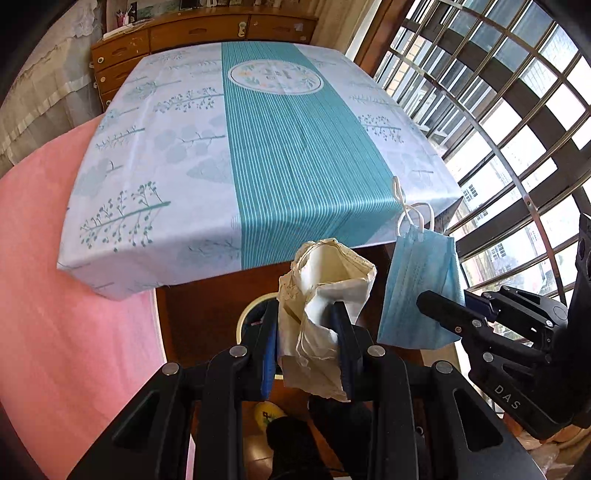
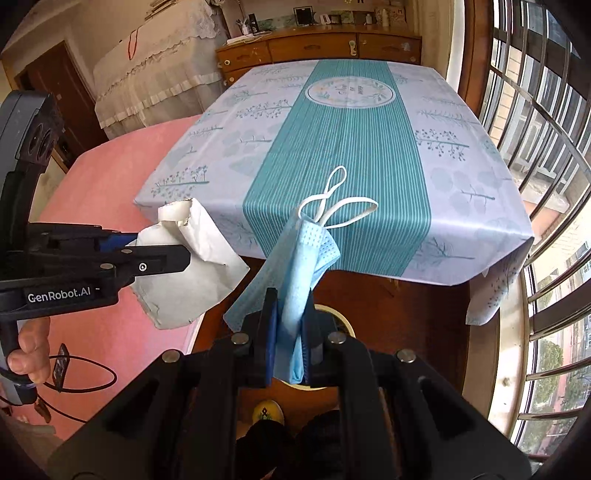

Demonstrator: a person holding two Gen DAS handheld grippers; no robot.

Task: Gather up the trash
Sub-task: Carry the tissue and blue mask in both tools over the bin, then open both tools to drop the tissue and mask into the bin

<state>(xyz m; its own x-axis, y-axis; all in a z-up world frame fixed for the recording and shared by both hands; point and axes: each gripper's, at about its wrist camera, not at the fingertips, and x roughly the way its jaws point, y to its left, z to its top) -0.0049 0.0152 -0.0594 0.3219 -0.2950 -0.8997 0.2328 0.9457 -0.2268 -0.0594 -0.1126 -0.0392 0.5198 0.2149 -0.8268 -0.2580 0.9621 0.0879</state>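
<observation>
My left gripper (image 1: 308, 317) is shut on a crumpled white paper bag (image 1: 325, 291), held in the air in front of the table's near edge; the left gripper (image 2: 162, 254) and the bag (image 2: 192, 273) also show at the left of the right wrist view. My right gripper (image 2: 290, 314) is shut on a blue face mask (image 2: 306, 258) with white ear loops, held upright. The mask (image 1: 421, 288) and right gripper (image 1: 443, 314) show at the right of the left wrist view. A round bin rim (image 1: 251, 306) lies below both grippers; it also shows in the right wrist view (image 2: 343, 317).
A table with a teal and white patterned cloth (image 1: 258, 147) stands ahead. A pink surface (image 1: 55, 277) lies to the left. A wooden dresser (image 1: 192, 33) stands behind the table. Barred windows (image 1: 498, 129) run along the right. The floor (image 2: 406, 314) below is brown.
</observation>
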